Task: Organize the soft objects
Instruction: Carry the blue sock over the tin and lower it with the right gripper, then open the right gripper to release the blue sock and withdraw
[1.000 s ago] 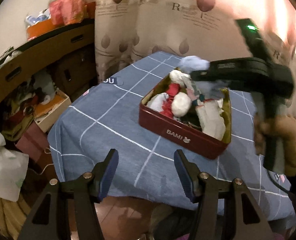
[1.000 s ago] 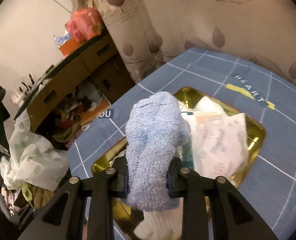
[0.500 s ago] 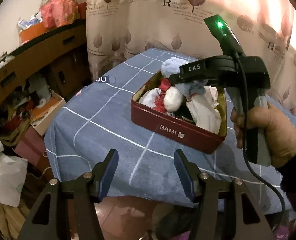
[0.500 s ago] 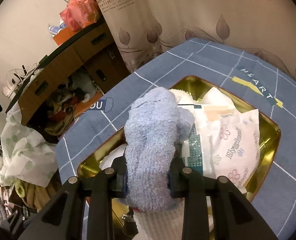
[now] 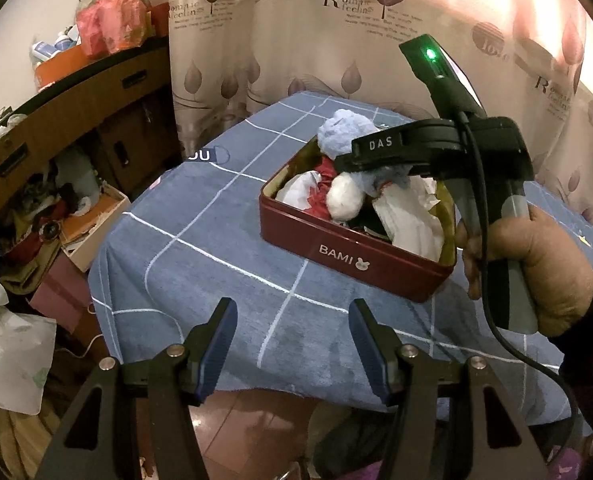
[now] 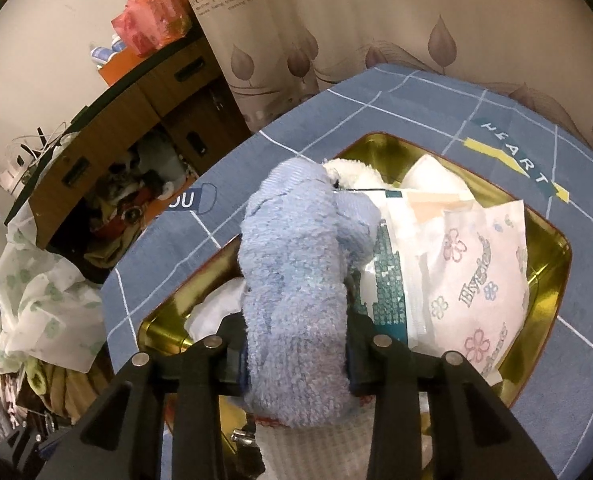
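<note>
Item: red tin (image 5: 352,258), gold-lined, lettered BAMI on its near wall, standing on a blue checked tablecloth (image 5: 200,248); taken here as the landmark. Contents: white wrapped packets (image 6: 468,280), a white ball of fabric (image 5: 346,198), red scraps, all heaped above the rim. Item in transit: pale blue fluffy sock (image 6: 296,280), directly over the tin's left half, its lower end lying on the heap and its upper end bulging toward the tin's far corner. Right gripper (image 6: 296,356): jaws have just been opening, the sock sits between them with the pads at its flanks; whether they still press cannot be told, the pile hiding the contact. Left gripper (image 5: 292,344): jaws apart, nothing between them, hanging in front of the tin's near wall, over the table edge. Step in hand, by judgement: release of the sock into the tin. Next move likely calls for a wider opening and a lift straight off, so the loops do not snag and drag the sock back out; the heap is full, so it may roll over the rim. Obscured: the tin's floor, the near-left corner beneath the sock, the sock's lower end behind the gripper body.
</note>
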Tool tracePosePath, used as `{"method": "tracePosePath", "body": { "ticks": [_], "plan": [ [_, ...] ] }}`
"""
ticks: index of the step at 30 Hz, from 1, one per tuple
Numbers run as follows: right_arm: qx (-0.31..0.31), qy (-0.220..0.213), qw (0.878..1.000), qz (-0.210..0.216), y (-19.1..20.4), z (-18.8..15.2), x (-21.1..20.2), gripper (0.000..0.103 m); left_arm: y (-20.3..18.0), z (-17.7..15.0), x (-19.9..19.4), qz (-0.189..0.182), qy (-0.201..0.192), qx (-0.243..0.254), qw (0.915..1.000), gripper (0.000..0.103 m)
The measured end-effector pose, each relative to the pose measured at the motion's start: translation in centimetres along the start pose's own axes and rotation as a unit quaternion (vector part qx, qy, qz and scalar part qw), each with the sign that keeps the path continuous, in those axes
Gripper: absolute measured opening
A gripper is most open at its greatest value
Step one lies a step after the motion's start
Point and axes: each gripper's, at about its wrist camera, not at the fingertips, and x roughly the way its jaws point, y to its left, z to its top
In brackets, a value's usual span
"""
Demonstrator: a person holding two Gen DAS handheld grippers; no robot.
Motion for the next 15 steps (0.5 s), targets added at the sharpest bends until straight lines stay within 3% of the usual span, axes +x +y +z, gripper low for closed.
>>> {"method": "tracePosePath", "body": {
  "ticks": [4,9,15],
  "plan": [
    [-0.005,0.002,1.0,-0.003,0.0,-0.1,0.1,0.035,0.0,0.0,0.1,0.002,0.002,0.003,1.0,0.059],
    [-0.01,-0.004,1.0,-0.006,0.5,-0.1,-0.2,0.049,0.0,-0.1,0.5,0.013,0.006,0.013,0.9998,0.059],
    [-0.008,-0.045,0.999,0.006,0.9,-0.6,-2.9,0.085,0.1,0.0,0.9,0.016,0.015,0.012,0.9997,0.059]
  ]
}}
